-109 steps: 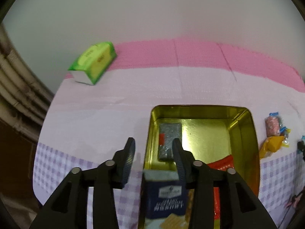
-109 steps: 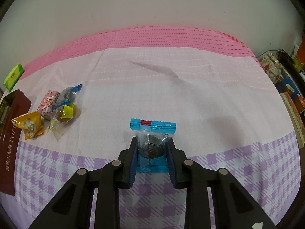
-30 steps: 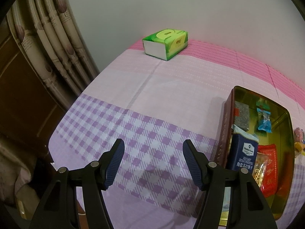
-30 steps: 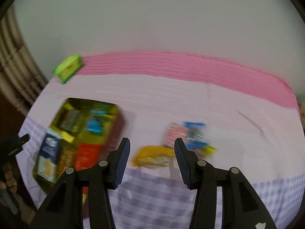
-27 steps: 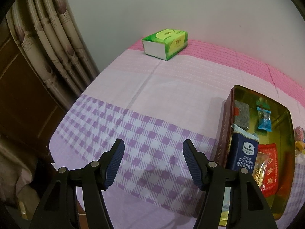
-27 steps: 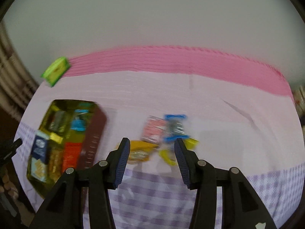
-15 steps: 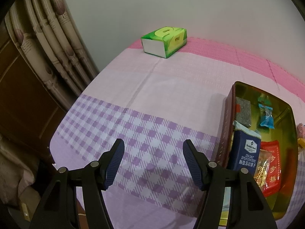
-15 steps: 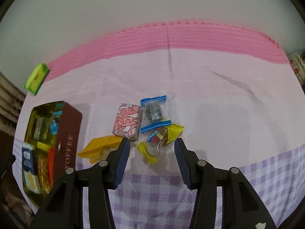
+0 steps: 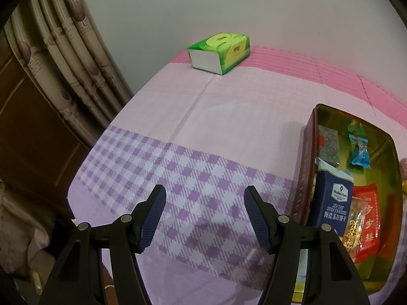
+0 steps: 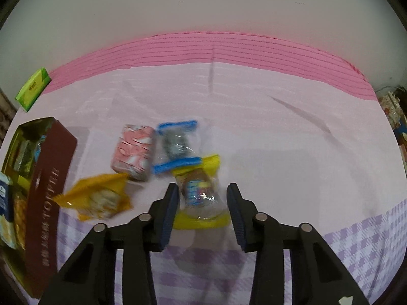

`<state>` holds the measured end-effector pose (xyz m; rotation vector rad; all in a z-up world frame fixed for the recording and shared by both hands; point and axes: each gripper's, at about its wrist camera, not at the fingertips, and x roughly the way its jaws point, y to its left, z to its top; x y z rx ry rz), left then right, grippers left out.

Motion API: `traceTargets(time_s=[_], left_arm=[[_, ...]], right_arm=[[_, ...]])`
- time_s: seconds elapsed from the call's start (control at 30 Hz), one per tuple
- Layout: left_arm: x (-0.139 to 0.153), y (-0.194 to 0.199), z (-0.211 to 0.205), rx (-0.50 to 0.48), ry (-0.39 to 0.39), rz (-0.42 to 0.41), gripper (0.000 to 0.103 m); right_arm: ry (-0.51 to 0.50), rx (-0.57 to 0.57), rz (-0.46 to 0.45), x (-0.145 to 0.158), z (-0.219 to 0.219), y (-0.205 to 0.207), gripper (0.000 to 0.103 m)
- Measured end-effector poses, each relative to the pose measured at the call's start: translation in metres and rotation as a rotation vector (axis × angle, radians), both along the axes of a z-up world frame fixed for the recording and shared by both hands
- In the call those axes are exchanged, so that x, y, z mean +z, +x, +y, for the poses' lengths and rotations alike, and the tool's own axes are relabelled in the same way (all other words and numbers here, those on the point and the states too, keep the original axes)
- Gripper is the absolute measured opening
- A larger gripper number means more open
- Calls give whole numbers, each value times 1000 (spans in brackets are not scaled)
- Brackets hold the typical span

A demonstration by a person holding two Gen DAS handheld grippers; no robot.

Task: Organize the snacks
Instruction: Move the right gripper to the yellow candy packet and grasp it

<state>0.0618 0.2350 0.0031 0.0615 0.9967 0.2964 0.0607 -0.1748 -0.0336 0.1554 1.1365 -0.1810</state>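
Note:
My right gripper [image 10: 202, 190] hangs low over the loose snacks, its jaws closing on either side of a clear packet with yellow ends [image 10: 195, 185]; the pads do not press it. Beside it lie a pink packet [image 10: 133, 151], a blue-ended clear packet [image 10: 175, 146] and an orange-yellow packet [image 10: 96, 198]. The brown tin [image 10: 48, 178] stands at the left. In the left wrist view the tin [image 9: 309, 152] holds a blue cracker box [image 9: 335, 200], a red packet [image 9: 367, 218], a grey packet [image 9: 329, 147] and a blue candy [image 9: 358, 150]. My left gripper [image 9: 203, 198] is open over the checked cloth, left of the tin.
A green tissue box [image 9: 220, 52] sits at the far corner by the wall. A curtain [image 9: 63, 58] hangs beyond the table's left edge. Cluttered things [image 10: 391, 106] stand past the right edge. The pink cloth to the right of the snacks is bare.
My right gripper has swung from the tin to the loose snacks and dropped lower, and its jaws have narrowed around the yellow-ended packet. The left gripper has stayed put.

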Motion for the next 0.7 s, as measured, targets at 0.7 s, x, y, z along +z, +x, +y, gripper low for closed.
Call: traceTargets(time_s=[0.7], left_arm=[[32, -10, -76, -239, -142, -82, 65]], right_arm=[[-5, 145, -118, -6, -32, -4, 32]])
